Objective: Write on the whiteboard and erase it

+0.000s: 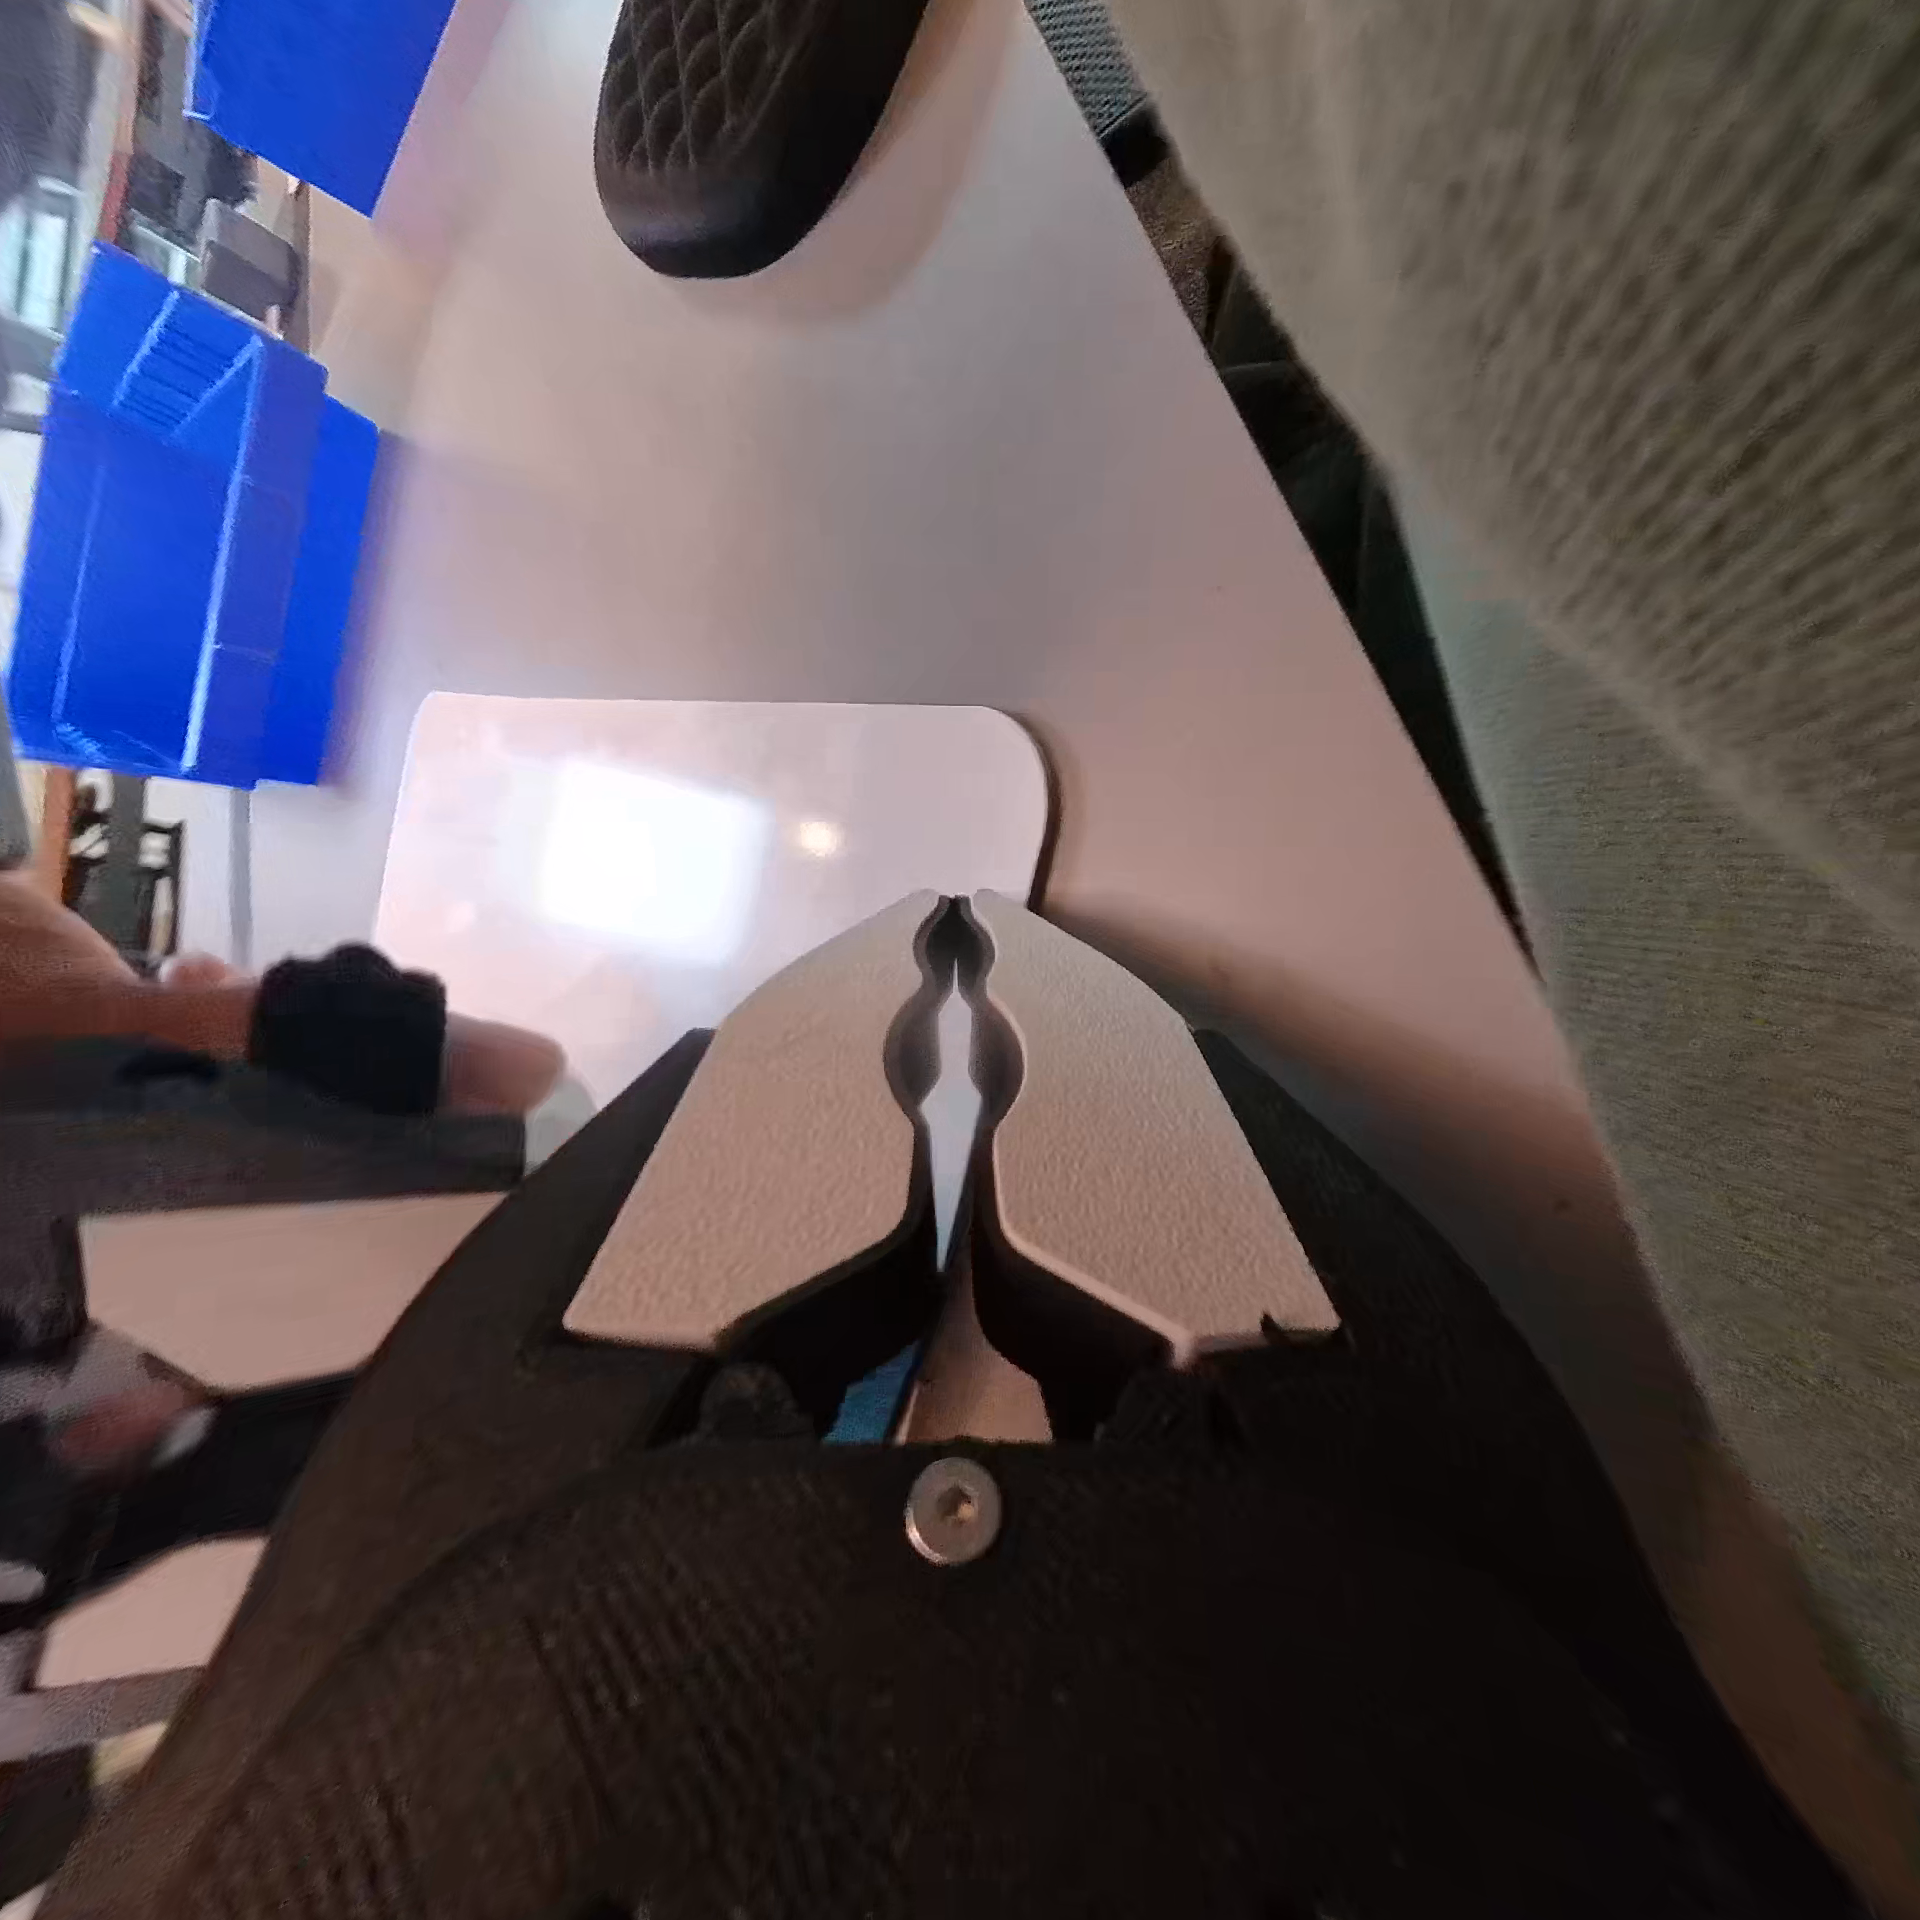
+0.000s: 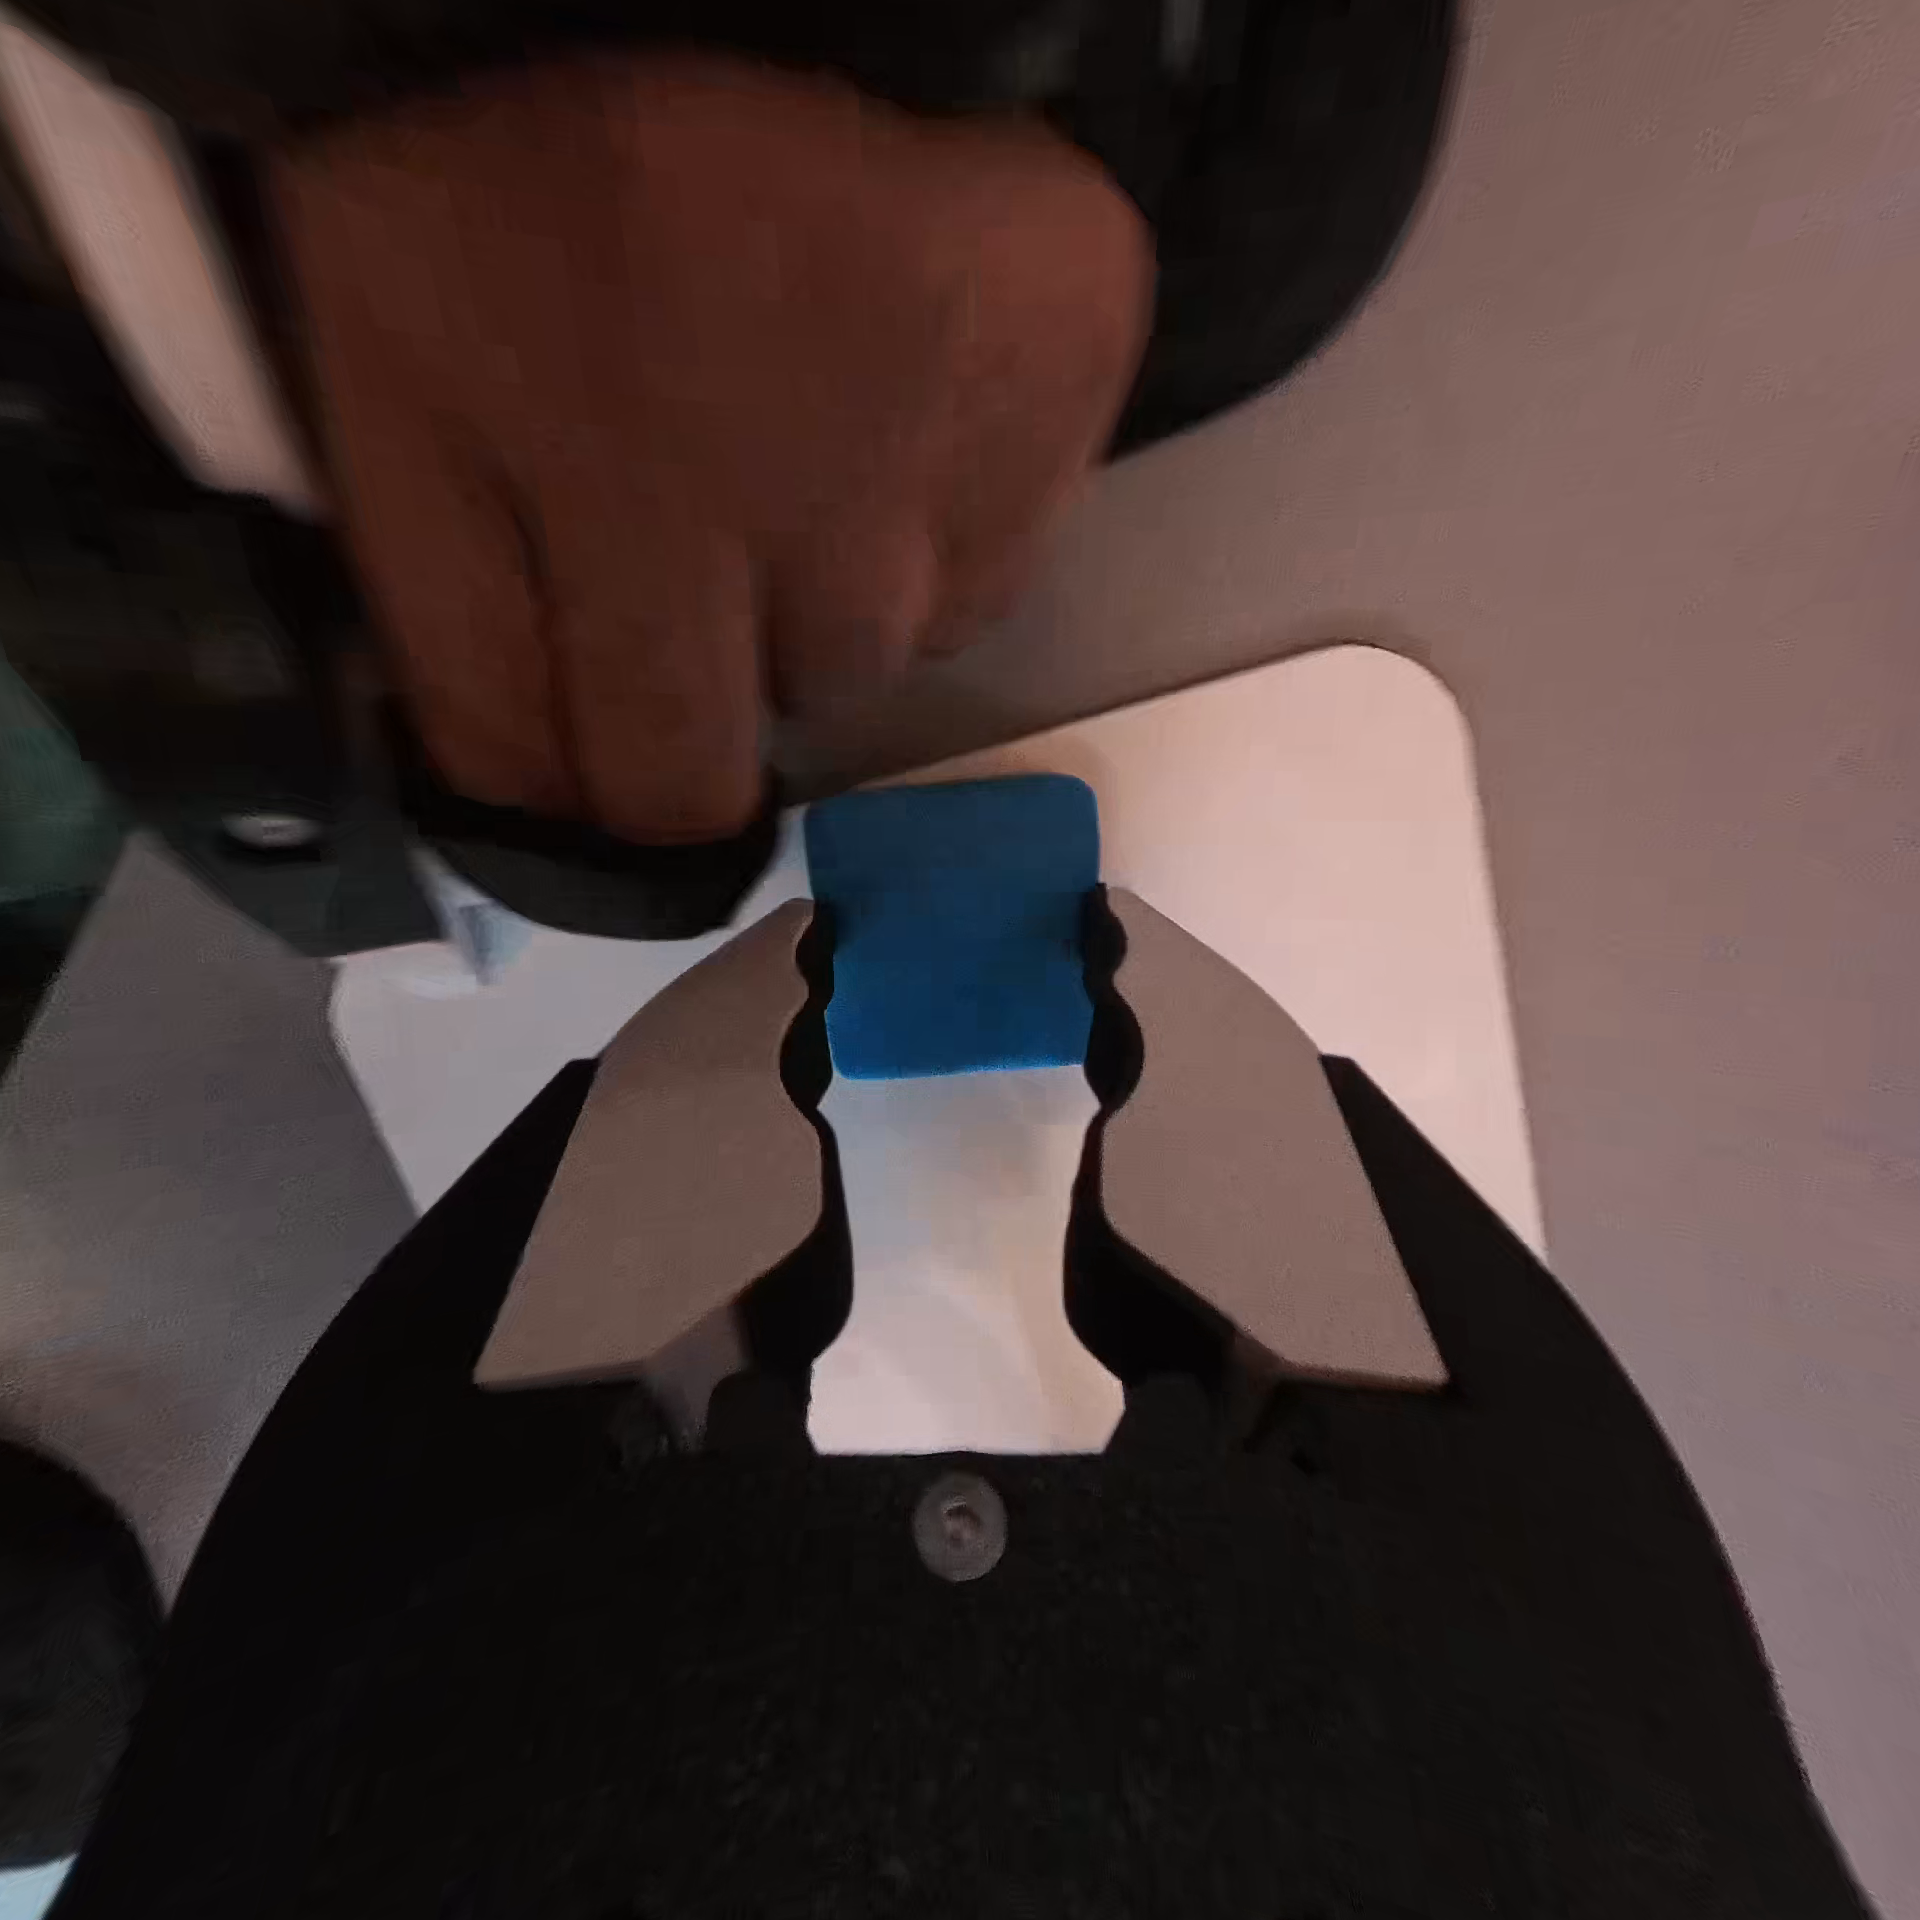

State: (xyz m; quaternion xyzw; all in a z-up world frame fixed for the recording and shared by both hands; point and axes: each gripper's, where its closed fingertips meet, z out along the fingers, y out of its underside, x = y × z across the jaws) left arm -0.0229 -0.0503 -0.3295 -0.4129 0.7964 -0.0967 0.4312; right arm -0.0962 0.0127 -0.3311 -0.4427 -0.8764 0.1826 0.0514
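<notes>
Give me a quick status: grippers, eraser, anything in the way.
Left gripper shut, empty. Right gripper shut on blue eraser, over the whiteboard. Hand close beside eraser, upper left.

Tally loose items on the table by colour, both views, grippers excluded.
White: 1, the whiteboard, lying flat.
Blue: 3, the eraser in the right tool, plus two bins at the far edge.
Black: 1, a textured oval object.
Total: 5. The left tool is shut with nothing in it.
</notes>
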